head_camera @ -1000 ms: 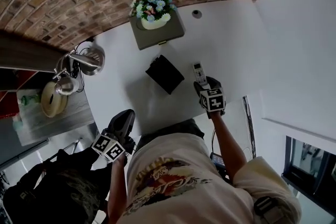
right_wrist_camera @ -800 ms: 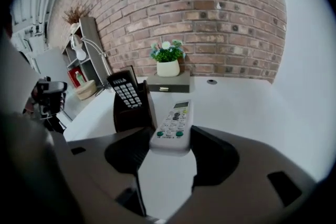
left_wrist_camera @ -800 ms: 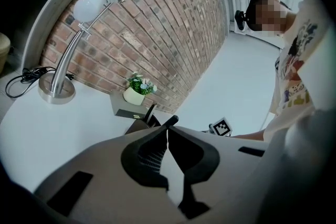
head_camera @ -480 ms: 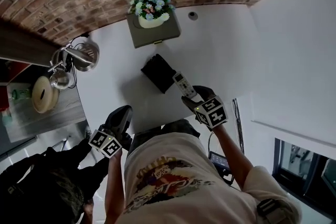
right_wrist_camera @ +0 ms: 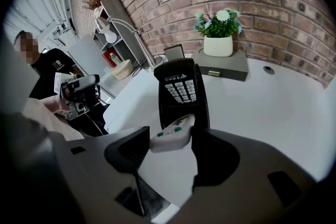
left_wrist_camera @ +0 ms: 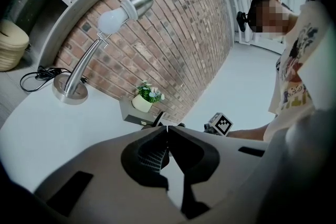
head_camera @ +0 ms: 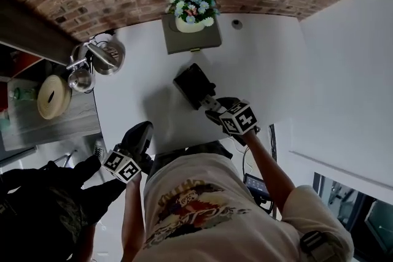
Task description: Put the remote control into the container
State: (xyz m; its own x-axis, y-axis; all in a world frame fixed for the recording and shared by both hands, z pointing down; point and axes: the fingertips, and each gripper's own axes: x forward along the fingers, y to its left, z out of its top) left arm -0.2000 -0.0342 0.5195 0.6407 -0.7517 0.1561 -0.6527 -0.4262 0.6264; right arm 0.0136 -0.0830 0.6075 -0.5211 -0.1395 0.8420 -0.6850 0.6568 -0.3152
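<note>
the right gripper (right_wrist_camera: pixel 169 140) has its jaws clamped across a white remote (right_wrist_camera: pixel 173 132). the remote's long axis runs straight out ahead of the jaws, nose toward the black container (right_wrist_camera: pixel 201 97). the container stands on the table (right_wrist_camera: pixel 273 113) just ahead of the jaw tips, with a keypad (right_wrist_camera: pixel 177 89) showing inside. the left gripper (left_wrist_camera: pixel 167 131), jaws shut on nothing, hangs well back. i'd say the right one only needs to go forward and down.

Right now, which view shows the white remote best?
Right gripper view: the white remote sits clamped between the right gripper's jaws, buttons facing the camera. Head view shows only its tip past the gripper, near the black container. Left gripper view doesn't show it.
</note>
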